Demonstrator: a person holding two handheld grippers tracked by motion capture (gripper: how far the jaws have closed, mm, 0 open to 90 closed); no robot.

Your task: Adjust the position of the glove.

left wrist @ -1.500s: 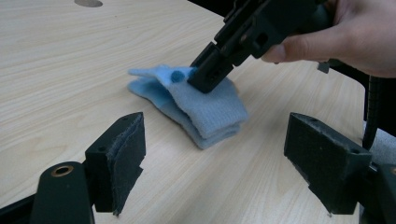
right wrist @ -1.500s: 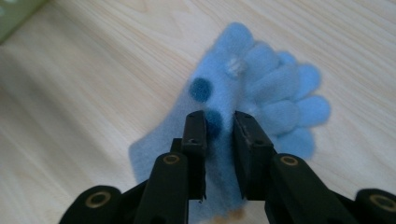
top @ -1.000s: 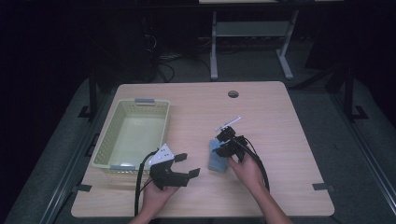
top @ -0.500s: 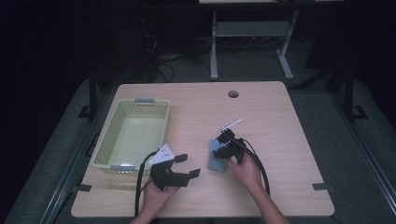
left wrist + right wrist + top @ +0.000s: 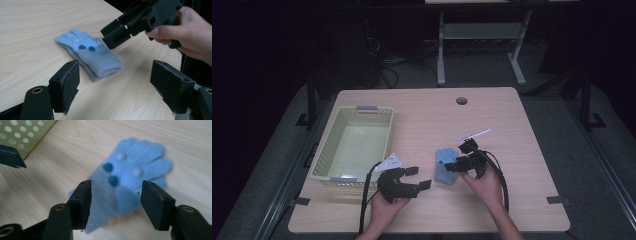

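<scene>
Lying on the table: a light blue glove [image 5: 444, 166] rests flat on the pale wooden table [image 5: 512, 115], fingers pointing away from the person, with dark blue and pale dots on its back.
Glove's place: near the middle of the front part of the table, between the two hands and well right of the basket.
Right gripper [image 5: 461, 159]: just above the glove's right side, its jaws apart and having just been opening; in the right gripper view [image 5: 115, 195] the glove's cuff end shows between the two black pads, which do not press on it.
Left gripper [image 5: 416, 179]: held low near the front edge, left of the glove and apart from it, jaws spread wide with nothing between them [image 5: 113, 82].
Basket [image 5: 343, 175]: a pale green plastic one with a perforated wall, on the left side of the table, just behind the left gripper.
Table's far side: a small dark round hole [image 5: 461, 100] in the top.
</scene>
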